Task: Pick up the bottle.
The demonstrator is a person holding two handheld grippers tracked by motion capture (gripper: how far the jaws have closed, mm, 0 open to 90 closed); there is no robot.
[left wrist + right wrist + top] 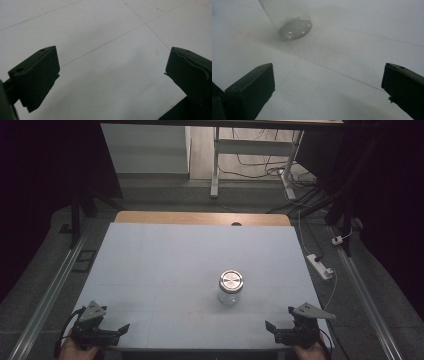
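1. Table (165,270): I see a pale blue-white sheet over a wooden top, whose far edge shows as a brown strip. Thin ruled lines cross the sheet.
2. Glass jar (230,288): it stands upright, right of centre and toward the near half of the table, closed by a round metal lid (231,280). In the right gripper view its clear base (294,27) sits at the upper left, well ahead of the jaws and apart from them.
3. Left gripper (107,332): I hold it at the near left corner of the table, low over the sheet, jaws pointing right toward the table's middle. My left hand (75,350) enters from the bottom edge. In its own view (112,75) the two black jaws are spread wide, with bare sheet between them.
4. Right gripper (280,331): I hold it at the near right corner, mirroring the other, jaws pointing left. My right hand (310,351) grips it from below the frame. Its own view (328,85) shows the jaws spread wide, nothing between them.
5. Floor beyond the table: a white power strip (320,266) and loose cables (260,170) lie to the far right.
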